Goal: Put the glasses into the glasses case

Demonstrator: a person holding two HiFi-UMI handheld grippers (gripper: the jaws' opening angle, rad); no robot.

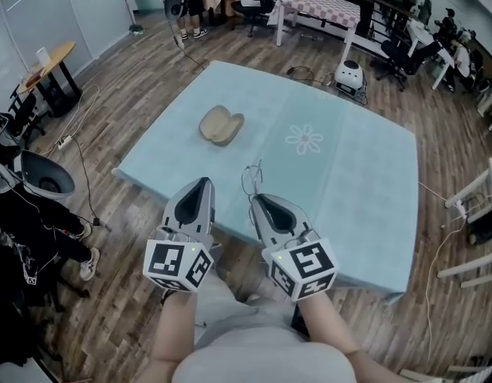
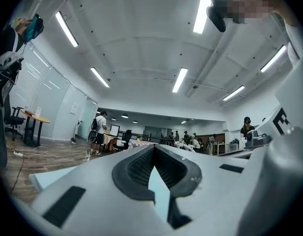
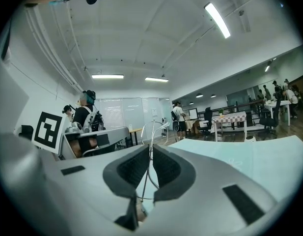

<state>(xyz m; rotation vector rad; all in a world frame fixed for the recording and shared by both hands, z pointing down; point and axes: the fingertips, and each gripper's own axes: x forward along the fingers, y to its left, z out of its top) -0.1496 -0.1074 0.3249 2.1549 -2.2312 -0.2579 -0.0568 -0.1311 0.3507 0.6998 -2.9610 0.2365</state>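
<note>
1. The right gripper (image 3: 150, 149) is pinching its jaws narrowly on the thin wire-framed glasses (image 3: 151, 130); the frame is sticking up past the jaw tips, and in the head view the glasses (image 1: 251, 177) are rising ahead of the right gripper (image 1: 255, 200).
2. The left gripper (image 2: 153, 150) is holding its jaws together at the tips with nothing between them; the left gripper (image 1: 202, 183) is hanging just beside the right one.
3. Both grippers are hovering over the near edge of the counter (image 1: 353, 182), which is wearing a pale blue cloth; the glasses are sitting just inside that edge.
4. The glasses case (image 1: 221, 125) is lying open on the counter's left half, well apart from the glasses, its two tan halves spread with insides facing up; plain cloth is stretching between it and the near edge.
5. A flower print (image 1: 305, 140) is showing to the case's right; wooden floor (image 1: 134, 102) is running round every side of the counter.
</note>
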